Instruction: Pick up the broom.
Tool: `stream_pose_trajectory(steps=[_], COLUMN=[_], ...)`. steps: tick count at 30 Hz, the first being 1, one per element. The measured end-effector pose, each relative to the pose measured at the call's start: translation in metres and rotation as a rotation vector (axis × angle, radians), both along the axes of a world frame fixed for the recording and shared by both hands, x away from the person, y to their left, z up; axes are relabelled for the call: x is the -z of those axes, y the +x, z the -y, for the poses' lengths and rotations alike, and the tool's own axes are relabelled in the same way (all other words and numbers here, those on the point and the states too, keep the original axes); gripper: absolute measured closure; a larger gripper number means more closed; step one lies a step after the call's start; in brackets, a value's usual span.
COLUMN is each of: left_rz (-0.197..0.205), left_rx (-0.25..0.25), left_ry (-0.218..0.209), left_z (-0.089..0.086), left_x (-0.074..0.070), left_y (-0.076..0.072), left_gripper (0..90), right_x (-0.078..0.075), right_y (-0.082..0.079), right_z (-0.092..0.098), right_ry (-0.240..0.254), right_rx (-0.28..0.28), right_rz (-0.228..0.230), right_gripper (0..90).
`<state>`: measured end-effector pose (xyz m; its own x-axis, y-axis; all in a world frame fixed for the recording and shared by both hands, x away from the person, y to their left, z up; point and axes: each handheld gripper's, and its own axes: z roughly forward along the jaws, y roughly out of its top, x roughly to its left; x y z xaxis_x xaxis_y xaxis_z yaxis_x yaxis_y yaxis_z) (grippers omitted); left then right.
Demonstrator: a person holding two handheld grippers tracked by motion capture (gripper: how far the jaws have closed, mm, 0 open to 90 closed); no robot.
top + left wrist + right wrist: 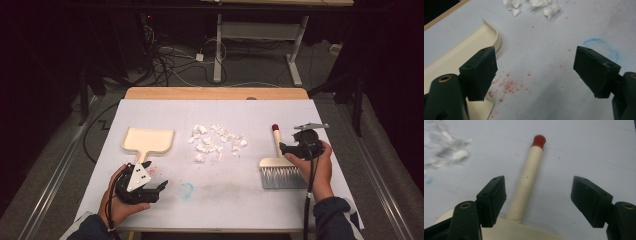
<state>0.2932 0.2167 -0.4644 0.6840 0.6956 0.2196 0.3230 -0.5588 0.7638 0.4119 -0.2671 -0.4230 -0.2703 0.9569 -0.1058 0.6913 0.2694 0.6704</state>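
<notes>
White sheeting covers the table [150, 200], giving one flat surface on which loose bits can be pushed along, which suits what looks like a sweeping job. Cream plastic makes up the dustpan [148, 139], which lies flat at the left with its handle pointing toward the person, so the left hand can take it without reaching across the mess. Matching it at the right is the hand brush [280, 165], bristles nearest the person and its pale handle with the red tip pointing away; it rests on the sheet, not yet lifted. Between the two lies the heap of torn white paper scraps [216, 141], well apart from both tools and placed so brush and pan can close on it from either side. My judgement is that the brush is being taken up first. The right gripper [539, 202] hangs over the brush handle with its jaws wide apart, the handle running up between them nearer the left jaw, neither pad pressing on it. The left gripper [535, 72] waits just beside the dustpan's handle, jaws spread with nothing between them, above faint red specks [507, 85] and a blue ring mark [604, 47]
</notes>
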Motion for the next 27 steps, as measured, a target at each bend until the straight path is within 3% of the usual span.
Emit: stream_pose_trajectory(steps=[3,5,8,10,12,14,19,23,27], left_rz=[-0.010,-0.012,-0.015,-0.015,-0.015,-0.012,-0.009,-0.013,-0.014], left_rx=[0.010,0.011,0.018,0.021,0.023,0.018,0.019,0.024,0.022], left_ry=[0.025,0.013,0.029,0.036,0.054,0.051,0.043,0.045,0.040], left_z=[0.002,0.002,0.003,0.003,0.003,0.003,0.004,0.004,0.004], left_x=[0.002,0.002,0.002,0.003,0.003,0.003,0.002,0.002,0.002], left_y=[0.000,0.000,-0.001,-0.001,-0.002,-0.003,-0.002,-0.003,-0.002], left_gripper=[18.6,18.6,18.7,18.8,19.2,19.6,20.3,20.3,20.4], right_x=[0.017,0.025,0.035,0.038,0.037,0.038,0.039,0.040,0.037], right_y=[0.012,0.018,0.026,0.026,0.026,0.025,0.024,0.022,0.020], right_z=[-0.006,-0.008,-0.013,-0.015,-0.016,-0.019,-0.019,-0.021,-0.018], right_ry=[0.003,0.047,0.037,0.019,0.024,0.012,0.023,0.003,0.021], right_rx=[0.023,0.032,0.044,0.036,0.012,0.012,0.004,-0.005,-0.003], right_rz=[-0.053,-0.085,-0.130,-0.112,-0.114,-0.103,-0.089,-0.071,-0.047], right_gripper=[35.6,37.0,43.9,49.5,60.9,64.6,70.4,70.9,70.9])
